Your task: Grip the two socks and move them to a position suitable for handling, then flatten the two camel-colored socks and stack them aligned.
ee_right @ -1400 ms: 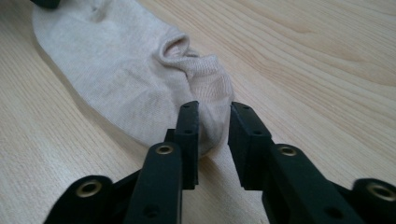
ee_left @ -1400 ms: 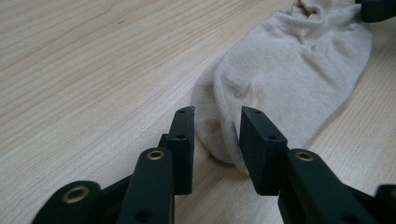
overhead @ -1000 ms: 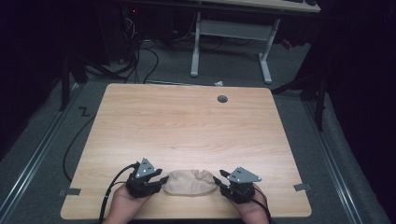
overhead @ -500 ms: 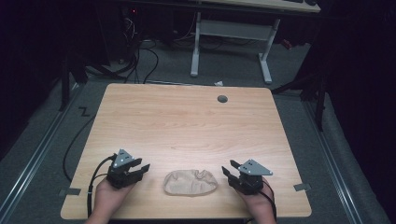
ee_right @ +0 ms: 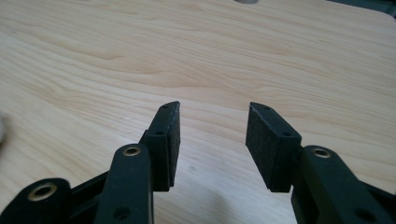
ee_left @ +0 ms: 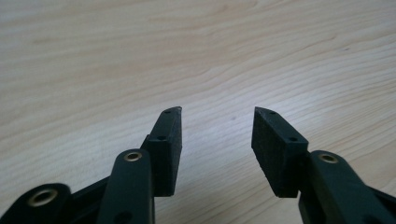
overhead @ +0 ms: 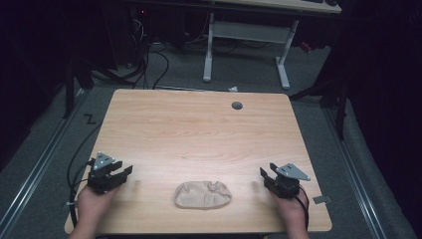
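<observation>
A: Both tongs gape with nothing in them: left tongs (overhead: 121, 173) lower left, right tongs (overhead: 265, 178) lower right.

B: The beige cloth (overhead: 202, 194) lies bottom centre on the surface (overhead: 199, 129); best approach both ends evenly.

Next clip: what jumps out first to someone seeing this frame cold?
A crumpled beige cloth lies alone near the front edge of the wooden table. The left gripper and the right gripper flank it, well apart from it, both with open, empty jaws.

Beige cloth (overhead: 202, 194), light wood-grain table (overhead: 199, 129), black tools (ee_left: 217, 140)
</observation>
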`<action>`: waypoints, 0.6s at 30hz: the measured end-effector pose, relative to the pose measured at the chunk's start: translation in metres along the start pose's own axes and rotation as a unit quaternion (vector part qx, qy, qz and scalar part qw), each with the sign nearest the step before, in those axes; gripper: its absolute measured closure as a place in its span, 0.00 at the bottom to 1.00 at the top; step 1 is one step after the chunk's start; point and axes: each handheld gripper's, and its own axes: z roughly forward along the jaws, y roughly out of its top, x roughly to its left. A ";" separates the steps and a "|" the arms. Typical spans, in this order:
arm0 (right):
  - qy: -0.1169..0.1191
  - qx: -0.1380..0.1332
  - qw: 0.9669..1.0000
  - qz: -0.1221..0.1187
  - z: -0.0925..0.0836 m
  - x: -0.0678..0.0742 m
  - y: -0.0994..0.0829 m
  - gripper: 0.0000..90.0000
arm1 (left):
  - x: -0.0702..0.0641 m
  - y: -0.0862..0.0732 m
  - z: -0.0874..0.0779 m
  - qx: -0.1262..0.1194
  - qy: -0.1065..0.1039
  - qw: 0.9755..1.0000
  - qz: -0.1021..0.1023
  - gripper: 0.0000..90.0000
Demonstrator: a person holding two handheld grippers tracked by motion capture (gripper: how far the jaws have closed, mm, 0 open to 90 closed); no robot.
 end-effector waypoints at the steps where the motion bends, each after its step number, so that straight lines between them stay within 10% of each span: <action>1: -0.003 0.001 1.000 -0.001 0.000 -0.002 -0.001 0.61 | 0.000 -0.001 0.002 0.006 0.004 1.000 0.003 0.59; 18: 0.006 0.017 1.000 -0.015 0.005 0.007 -0.001 0.61 | -0.019 0.002 -0.002 -0.005 -0.019 0.999 0.039 0.56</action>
